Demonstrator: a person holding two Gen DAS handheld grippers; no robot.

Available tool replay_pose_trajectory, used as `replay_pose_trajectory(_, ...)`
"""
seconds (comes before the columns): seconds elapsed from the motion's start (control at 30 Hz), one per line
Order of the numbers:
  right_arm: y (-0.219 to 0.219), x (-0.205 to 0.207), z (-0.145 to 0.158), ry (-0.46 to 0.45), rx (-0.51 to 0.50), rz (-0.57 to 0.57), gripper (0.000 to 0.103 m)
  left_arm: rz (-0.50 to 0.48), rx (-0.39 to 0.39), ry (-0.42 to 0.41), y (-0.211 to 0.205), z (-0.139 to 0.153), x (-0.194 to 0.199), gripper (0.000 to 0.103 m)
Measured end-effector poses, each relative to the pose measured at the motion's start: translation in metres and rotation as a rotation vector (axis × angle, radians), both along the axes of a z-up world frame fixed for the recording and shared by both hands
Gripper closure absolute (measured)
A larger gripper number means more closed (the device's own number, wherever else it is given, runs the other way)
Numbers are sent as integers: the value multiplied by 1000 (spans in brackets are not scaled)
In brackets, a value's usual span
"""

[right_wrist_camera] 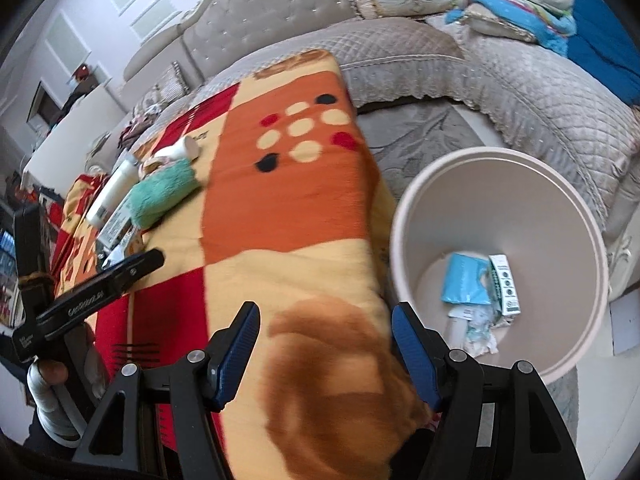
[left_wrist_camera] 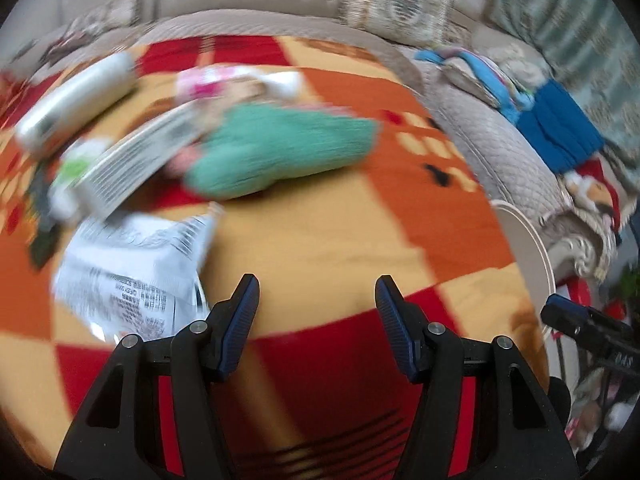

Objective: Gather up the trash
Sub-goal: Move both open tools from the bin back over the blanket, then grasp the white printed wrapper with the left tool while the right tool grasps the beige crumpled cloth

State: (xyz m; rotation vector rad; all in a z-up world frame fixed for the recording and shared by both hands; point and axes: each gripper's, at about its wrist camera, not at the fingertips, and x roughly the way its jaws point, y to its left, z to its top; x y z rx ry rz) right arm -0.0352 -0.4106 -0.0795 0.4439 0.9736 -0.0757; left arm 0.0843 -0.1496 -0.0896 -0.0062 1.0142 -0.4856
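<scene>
My left gripper (left_wrist_camera: 317, 304) is open and empty above the red, orange and yellow blanket (left_wrist_camera: 320, 240). A crumpled white printed wrapper (left_wrist_camera: 136, 268) lies just left of its left finger. Farther off lie a green cloth (left_wrist_camera: 280, 152), a white box (left_wrist_camera: 132, 160), a white tube (left_wrist_camera: 76, 104) and a pink-white item (left_wrist_camera: 208, 82), all blurred. My right gripper (right_wrist_camera: 326, 330) is open and empty over the blanket's near edge (right_wrist_camera: 320, 360). The pale round bin (right_wrist_camera: 404, 216) stands to its right, holding a blue packet (right_wrist_camera: 466, 280), a small carton (right_wrist_camera: 506, 290) and crumpled paper (right_wrist_camera: 480, 332).
A quilted beige sofa (right_wrist_camera: 500, 80) curves behind the blanket and bin, with blue cloths (right_wrist_camera: 600, 48) piled on it. The left gripper's body (right_wrist_camera: 92, 296) shows at the left of the right wrist view. A white cup (right_wrist_camera: 182, 150) lies tipped past the green cloth (right_wrist_camera: 164, 194).
</scene>
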Motion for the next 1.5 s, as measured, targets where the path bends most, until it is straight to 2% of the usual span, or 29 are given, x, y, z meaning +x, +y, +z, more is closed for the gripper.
replay_pose_trajectory(0.13,18,10,0,4,-2,41,36,104,-23,25,66,-3,-7,44)
replay_pose_trajectory(0.23,31,19,-4,12,3,74,36,167,8,20,109,-4,-16,44)
replay_pose_trajectory(0.37,53,33,-6,20,6,122,36,226,23,16,151,-1,-27,44)
replay_pose_trajectory(0.47,70,44,-6,18,12,162,36,225,15,3,169,6,-38,44)
replay_pose_trajectory(0.63,96,63,-6,13,18,219,36,199,-26,-29,169,24,-41,44)
replay_pose_trajectory(0.7,105,71,-5,11,24,241,35,188,-32,-42,160,29,-33,38)
replay_pose_trajectory(0.8,116,86,-2,1,28,277,35,192,-48,-44,153,32,-16,37)
replay_pose_trajectory(0.93,125,105,2,1,32,298,32,224,-17,-34,143,23,11,37)
replay_pose_trajectory(1.17,134,117,6,-5,49,318,31,264,93,27,137,-4,42,37)
replay_pose_trajectory(1.37,135,124,2,11,53,324,30,264,76,21,142,-10,44,38)
replay_pose_trajectory(1.4,136,126,2,12,49,325,30,258,66,17,143,-10,44,38)
replay_pose_trajectory(1.47,137,128,5,6,49,331,30,243,67,0,143,-9,40,56)
replay_pose_trajectory(1.5,137,129,8,0,48,334,30,229,56,-8,144,-7,37,58)
